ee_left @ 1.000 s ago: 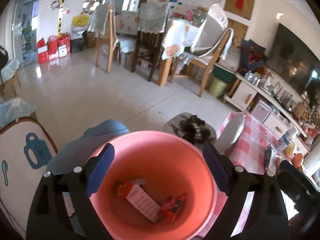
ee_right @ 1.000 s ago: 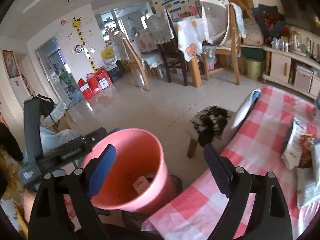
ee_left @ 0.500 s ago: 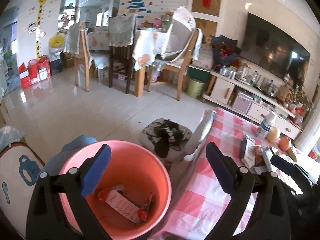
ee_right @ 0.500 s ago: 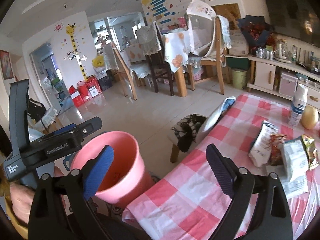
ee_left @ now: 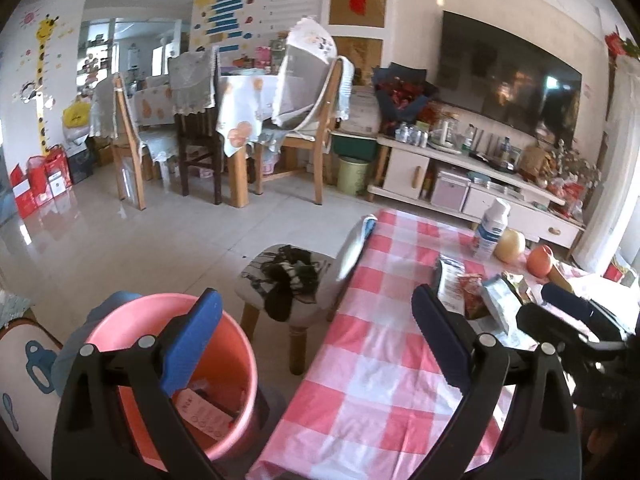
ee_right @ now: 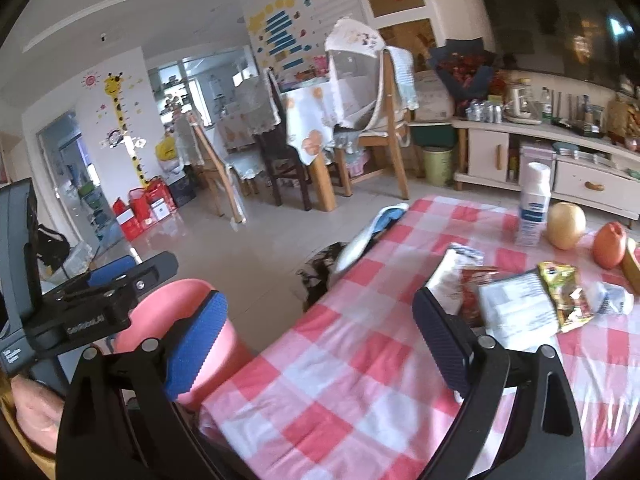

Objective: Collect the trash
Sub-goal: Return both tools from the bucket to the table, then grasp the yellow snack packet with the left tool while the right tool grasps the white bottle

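Observation:
A pink bin (ee_left: 236,344) stands on the floor at the table's near-left corner, with a carton (ee_left: 200,412) and other scraps inside. My left gripper (ee_left: 316,304) is open and empty, held above the bin's right rim and the checked tablecloth (ee_left: 380,380). My right gripper (ee_right: 320,304) is also open and empty over the cloth. Ahead of it lie several wrappers: a white packet (ee_right: 452,272), a red wrapper (ee_right: 474,292), a white bag (ee_right: 516,312) and a yellow-green snack bag (ee_right: 564,296). The bin (ee_right: 176,308) shows at lower left there.
A white bottle (ee_right: 534,208), a yellow fruit (ee_right: 566,220) and an orange fruit (ee_right: 610,244) stand behind the wrappers. A stool (ee_left: 288,276) with dark cloth sits beside the table. Dining chairs (ee_left: 192,128) and a TV cabinet (ee_left: 460,176) are farther back.
Both grippers have swung right, from over the pink bin toward the table. The wrappers have come into view and nearer. Both grippers stay open and empty.

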`<state>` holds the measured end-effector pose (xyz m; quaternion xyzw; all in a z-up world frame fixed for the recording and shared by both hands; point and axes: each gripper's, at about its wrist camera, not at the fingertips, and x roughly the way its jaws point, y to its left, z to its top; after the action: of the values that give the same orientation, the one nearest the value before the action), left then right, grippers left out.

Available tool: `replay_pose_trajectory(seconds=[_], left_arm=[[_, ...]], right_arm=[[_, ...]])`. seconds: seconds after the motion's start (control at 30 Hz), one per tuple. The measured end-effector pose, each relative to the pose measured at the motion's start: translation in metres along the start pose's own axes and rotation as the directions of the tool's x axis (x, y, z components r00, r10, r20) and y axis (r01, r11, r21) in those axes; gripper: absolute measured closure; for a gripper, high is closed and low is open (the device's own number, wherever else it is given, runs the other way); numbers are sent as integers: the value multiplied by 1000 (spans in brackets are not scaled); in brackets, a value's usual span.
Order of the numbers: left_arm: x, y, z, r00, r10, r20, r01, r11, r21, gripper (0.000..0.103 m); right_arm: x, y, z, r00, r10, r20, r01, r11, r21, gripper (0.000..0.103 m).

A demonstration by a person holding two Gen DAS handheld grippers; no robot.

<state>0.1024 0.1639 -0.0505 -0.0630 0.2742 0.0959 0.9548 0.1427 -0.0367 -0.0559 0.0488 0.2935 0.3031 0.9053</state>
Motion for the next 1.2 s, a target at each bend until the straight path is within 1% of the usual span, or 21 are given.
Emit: replay_pose_trajectory(seconds=[0.07, 0.27, 0.57, 0.7, 0.87, 0.93, 1.0, 1.1, 1.2], left_arm=[[1, -9, -1, 1000, -4, -1, 5, 1000, 14, 7], [6, -38, -4, 1000, -21, -13, 22, 999, 41, 7], [11, -83, -10, 998, -53, -29, 56, 993, 107, 7], [14, -101, -11, 997, -74, -32, 77, 989, 124, 7], [27, -132, -11, 994, -98, -46, 104, 983, 151, 7], [36, -146, -11, 993, -110, -53, 117, 980, 163, 7], [46, -164, -8, 988, -140, -63, 149, 974, 173, 7], [65, -193, -1, 982, -172, -74, 184, 964, 192, 7], [92, -224, 5, 971, -215, -107, 232, 954, 192, 7]], right_arm=[[-5, -11, 0, 1000, -23, 10, 23, 1000, 5, 10], [-19, -41, -2, 999, -47, 26, 46, 998, 43, 10], [-38, -81, -5, 995, -84, 47, 78, 991, 104, 10], [-49, -101, -5, 991, -119, 65, 111, 986, 126, 10], [-64, -138, -5, 980, -180, 85, 162, 969, 186, 10], [-69, -165, -6, 971, -223, 83, 198, 951, 238, 10], [-72, -192, -7, 964, -257, 71, 226, 930, 291, 10], [-74, -239, -13, 945, -323, 44, 285, 885, 368, 10], [-71, -289, -21, 923, -384, -8, 347, 825, 446, 10]])
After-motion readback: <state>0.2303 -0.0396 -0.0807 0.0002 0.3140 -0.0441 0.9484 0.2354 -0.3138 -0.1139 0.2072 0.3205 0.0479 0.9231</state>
